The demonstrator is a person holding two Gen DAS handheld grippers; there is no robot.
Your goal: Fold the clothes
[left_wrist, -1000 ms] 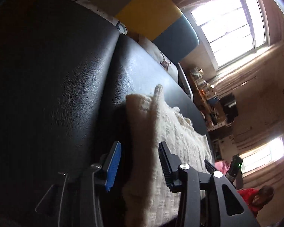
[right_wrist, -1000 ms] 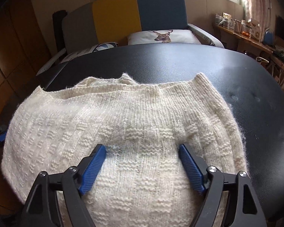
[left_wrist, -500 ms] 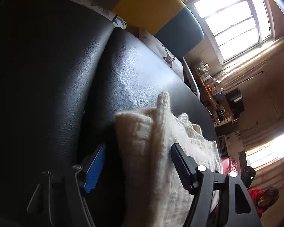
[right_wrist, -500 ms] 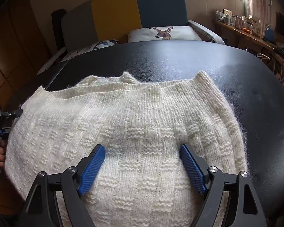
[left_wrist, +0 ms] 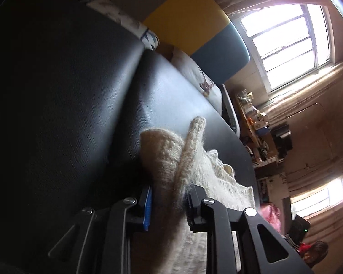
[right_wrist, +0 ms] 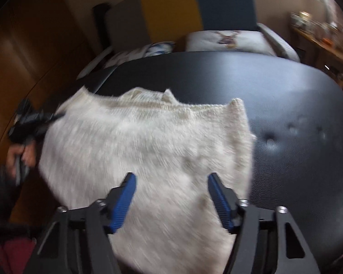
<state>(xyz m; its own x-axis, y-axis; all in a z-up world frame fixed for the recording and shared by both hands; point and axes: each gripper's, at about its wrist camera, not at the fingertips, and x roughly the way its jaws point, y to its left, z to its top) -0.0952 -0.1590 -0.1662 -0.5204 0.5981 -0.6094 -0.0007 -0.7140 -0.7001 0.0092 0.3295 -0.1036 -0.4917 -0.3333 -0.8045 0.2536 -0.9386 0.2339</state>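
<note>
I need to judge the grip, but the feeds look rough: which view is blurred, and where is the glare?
Right wrist view: motion blur smears the sweater and the open right gripper. Left wrist view: sharper, left gripper shut on the knit, but the window is blown out and the black table lies dark.

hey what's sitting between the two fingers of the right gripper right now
Only the cream knit sweater: the right gripper is open above it, shown in the right wrist view.

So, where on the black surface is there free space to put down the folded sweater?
Bare patches: the black surface right of the sweater, and the strip between its collar edge and the pillow. The left side is crowded: the left hand-held gripper clamps the sweater's edge there.
</note>
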